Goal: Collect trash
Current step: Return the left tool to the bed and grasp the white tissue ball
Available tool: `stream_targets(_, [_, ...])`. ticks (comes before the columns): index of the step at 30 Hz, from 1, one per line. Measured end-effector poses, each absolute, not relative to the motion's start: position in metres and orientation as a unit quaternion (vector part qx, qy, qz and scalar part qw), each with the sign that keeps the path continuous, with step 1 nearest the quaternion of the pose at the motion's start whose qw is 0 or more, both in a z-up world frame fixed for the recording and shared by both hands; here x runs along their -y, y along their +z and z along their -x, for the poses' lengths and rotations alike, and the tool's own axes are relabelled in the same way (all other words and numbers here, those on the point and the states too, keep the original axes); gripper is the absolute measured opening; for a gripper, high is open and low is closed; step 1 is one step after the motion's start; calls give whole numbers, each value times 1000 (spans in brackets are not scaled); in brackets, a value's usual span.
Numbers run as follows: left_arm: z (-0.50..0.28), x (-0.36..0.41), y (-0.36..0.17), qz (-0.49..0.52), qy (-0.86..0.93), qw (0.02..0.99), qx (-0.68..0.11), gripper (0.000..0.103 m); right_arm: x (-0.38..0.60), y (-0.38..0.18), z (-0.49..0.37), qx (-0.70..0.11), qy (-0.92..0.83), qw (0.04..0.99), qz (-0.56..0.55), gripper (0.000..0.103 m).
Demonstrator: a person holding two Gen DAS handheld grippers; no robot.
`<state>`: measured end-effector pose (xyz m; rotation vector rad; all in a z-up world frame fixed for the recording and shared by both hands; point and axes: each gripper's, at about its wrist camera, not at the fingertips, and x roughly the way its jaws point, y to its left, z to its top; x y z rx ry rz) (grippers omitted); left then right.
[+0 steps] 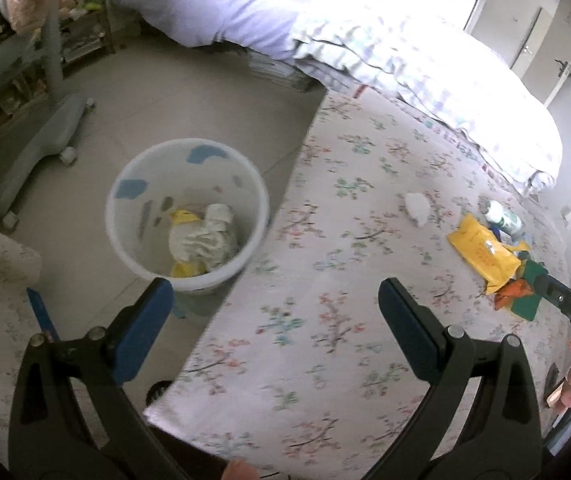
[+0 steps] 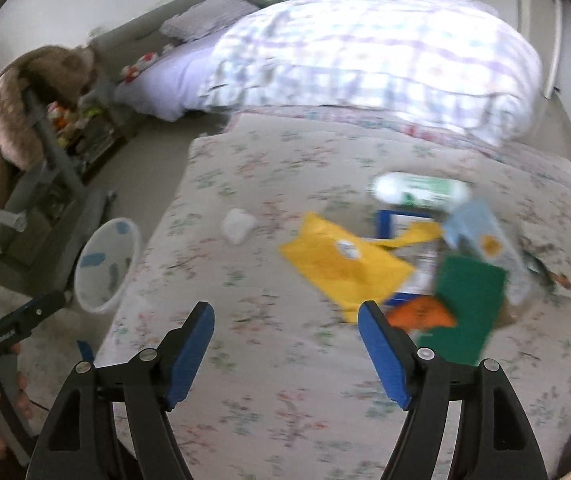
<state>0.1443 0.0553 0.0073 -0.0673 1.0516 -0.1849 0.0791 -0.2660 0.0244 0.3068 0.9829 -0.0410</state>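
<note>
Both grippers, left gripper and right gripper, wide, empty. Yellow packet just beyond right jaws, overlapping green card: risk snagging both. Bin beyond left jaws.

Off my bedspread's left edge, bin on floor; on it, rightward, tissue, then wrapper pile

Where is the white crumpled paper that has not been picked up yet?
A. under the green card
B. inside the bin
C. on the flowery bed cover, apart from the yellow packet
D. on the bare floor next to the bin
C: the white crumpled paper lies alone on the flowery bed cover, with bare cover between it and the yellow packet; the bin stands on the floor beside the bed.
</note>
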Motion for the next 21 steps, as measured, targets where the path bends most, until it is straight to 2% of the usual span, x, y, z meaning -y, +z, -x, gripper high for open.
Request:
stream_targets(9, [-166, 5, 0, 26, -126, 849, -512, 102, 343, 31, -65, -433, -72, 882, -173, 77])
stream_targets(21, [-192, 69, -29, 20, -169, 843, -511, 102, 442, -3, -65, -473, -148, 835, -236, 77])
